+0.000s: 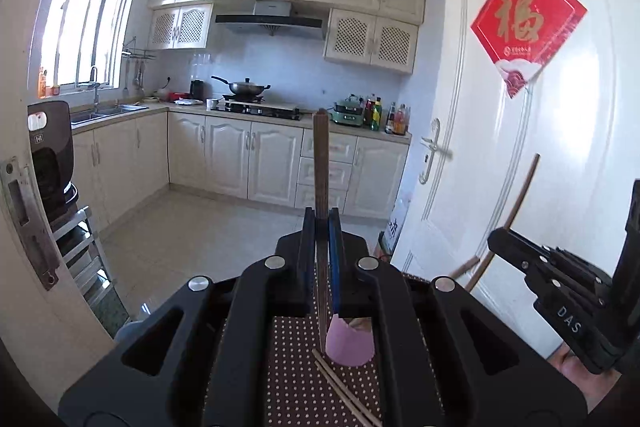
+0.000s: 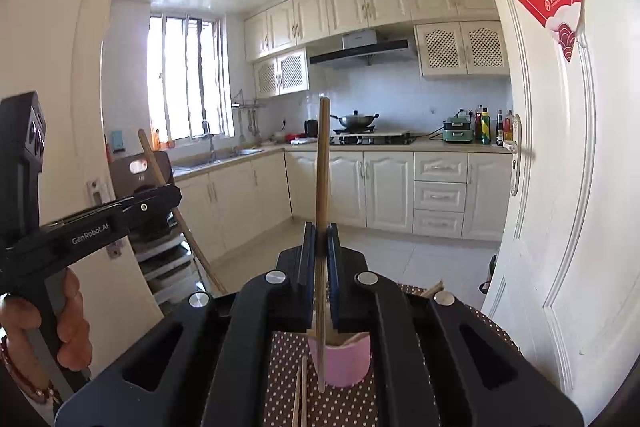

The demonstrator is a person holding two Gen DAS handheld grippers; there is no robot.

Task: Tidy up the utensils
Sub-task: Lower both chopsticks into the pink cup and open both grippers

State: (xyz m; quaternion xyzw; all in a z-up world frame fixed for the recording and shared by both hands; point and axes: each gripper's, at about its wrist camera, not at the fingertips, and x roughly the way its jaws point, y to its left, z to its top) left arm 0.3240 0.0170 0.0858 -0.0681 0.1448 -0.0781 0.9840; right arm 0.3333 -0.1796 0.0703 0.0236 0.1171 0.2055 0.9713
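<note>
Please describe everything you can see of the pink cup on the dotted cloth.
The pink cup is a plain, matte, tapered holder, perhaps plastic. It stands upright on the brown cloth with white dots. Brown stick ends show inside at its rim. Loose chopsticks lie on the cloth beside its base; whether they touch it is unclear. It sits below the claw-held chopstick, apart from both claws.

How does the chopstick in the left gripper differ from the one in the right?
The left gripper holds a dark brown chopstick; the right gripper holds a lighter tan chopstick. The dark one's top looks squared, the tan one's rounder. Both stand near upright, clamped mid-length, above the pink cup.
</note>
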